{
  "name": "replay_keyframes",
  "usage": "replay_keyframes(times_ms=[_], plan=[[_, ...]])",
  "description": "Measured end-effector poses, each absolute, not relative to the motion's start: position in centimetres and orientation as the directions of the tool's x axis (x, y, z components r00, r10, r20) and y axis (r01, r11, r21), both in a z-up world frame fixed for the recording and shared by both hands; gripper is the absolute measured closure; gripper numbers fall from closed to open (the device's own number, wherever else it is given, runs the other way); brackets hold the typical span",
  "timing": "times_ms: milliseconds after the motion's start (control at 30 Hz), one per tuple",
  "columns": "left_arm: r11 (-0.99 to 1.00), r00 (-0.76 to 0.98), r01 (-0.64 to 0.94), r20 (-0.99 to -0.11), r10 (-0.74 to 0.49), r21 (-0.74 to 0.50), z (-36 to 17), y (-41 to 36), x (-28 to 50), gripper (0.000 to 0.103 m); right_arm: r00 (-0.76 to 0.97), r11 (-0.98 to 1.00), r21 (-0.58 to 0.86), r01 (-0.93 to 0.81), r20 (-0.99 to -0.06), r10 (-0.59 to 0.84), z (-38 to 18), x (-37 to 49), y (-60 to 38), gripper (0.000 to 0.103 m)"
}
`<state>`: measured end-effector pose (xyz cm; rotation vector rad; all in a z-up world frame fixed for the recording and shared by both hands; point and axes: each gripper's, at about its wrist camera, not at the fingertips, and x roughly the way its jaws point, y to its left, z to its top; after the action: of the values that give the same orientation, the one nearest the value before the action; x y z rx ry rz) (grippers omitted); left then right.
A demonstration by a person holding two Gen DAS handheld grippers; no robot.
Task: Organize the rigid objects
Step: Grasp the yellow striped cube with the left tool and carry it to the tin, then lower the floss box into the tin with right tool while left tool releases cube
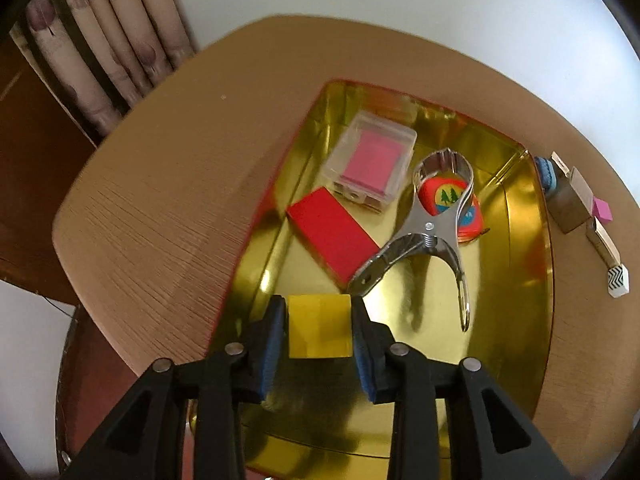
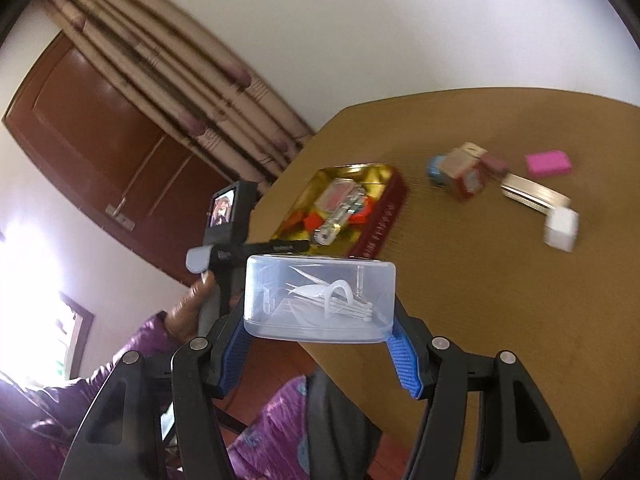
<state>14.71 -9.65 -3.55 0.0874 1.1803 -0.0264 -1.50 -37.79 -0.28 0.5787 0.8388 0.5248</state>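
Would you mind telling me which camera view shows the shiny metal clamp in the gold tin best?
The left wrist view: the shiny metal clamp lies sharp and whole in the gold tin, over a red sticker. The right wrist view shows only a small, blurred glint among the tin's contents.

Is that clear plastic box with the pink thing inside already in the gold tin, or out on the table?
In. The clear box lies on the tin's gold floor, beside the red block.

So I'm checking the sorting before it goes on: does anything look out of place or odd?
Mostly tidy. Inside the gold tin, the metal clamp lies across the round colourful item, half covering it. Several small blocks lie outside the tin on the table. Nothing looks spilled or broken.
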Motion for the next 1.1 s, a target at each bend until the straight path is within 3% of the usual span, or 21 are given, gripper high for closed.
replay_keyframes(times_ms=[200,267,333,467,767,900,1000,1100], plan=[[0.998,0.512,0.054,-0.859,-0.009,0.022,0.1,-7.5,9.6,0.067,0.484,0.700,0.666,-0.258,-0.538,0.690,0.5,5.3,-32.9,0.045],[0.998,0.557,0.026,-0.830,0.030,0.054,1.0,-6.7,7.5,0.054,0.452,0.691,0.671,-0.269,-0.546,0.706,0.6,7.5,-31.2,0.045],[0.996,0.597,0.004,-0.799,0.071,0.092,1.5,-6.4,6.2,0.050,0.403,0.685,0.675,-0.275,-0.566,0.719,0.5,10.6,-29.1,0.045],[0.982,0.643,-0.011,-0.750,0.153,0.190,1.4,-6.0,4.2,0.049,0.314,0.678,0.692,-0.248,-0.605,0.732,-0.6,15.4,-26.0,0.045],[0.986,0.587,0.035,-0.802,0.112,0.163,-0.2,-5.0,5.3,0.049,0.192,0.732,0.676,-0.091,-0.709,0.679,-5.0,22.5,-24.0,0.044],[0.989,0.584,0.038,-0.806,0.095,0.144,-0.4,-4.7,5.5,0.049,0.188,0.710,0.703,-0.039,-0.692,0.697,-5.5,24.1,-24.3,0.041],[0.989,0.584,0.037,-0.807,0.092,0.140,-0.4,-4.7,5.5,0.048,0.200,0.694,0.720,-0.017,-0.677,0.708,-5.5,24.6,-24.6,0.027],[0.989,0.587,0.037,-0.804,0.096,0.145,-0.5,-4.6,5.5,0.048,0.268,0.656,0.755,-0.026,-0.627,0.732,-4.4,24.0,-25.5,0.026]])
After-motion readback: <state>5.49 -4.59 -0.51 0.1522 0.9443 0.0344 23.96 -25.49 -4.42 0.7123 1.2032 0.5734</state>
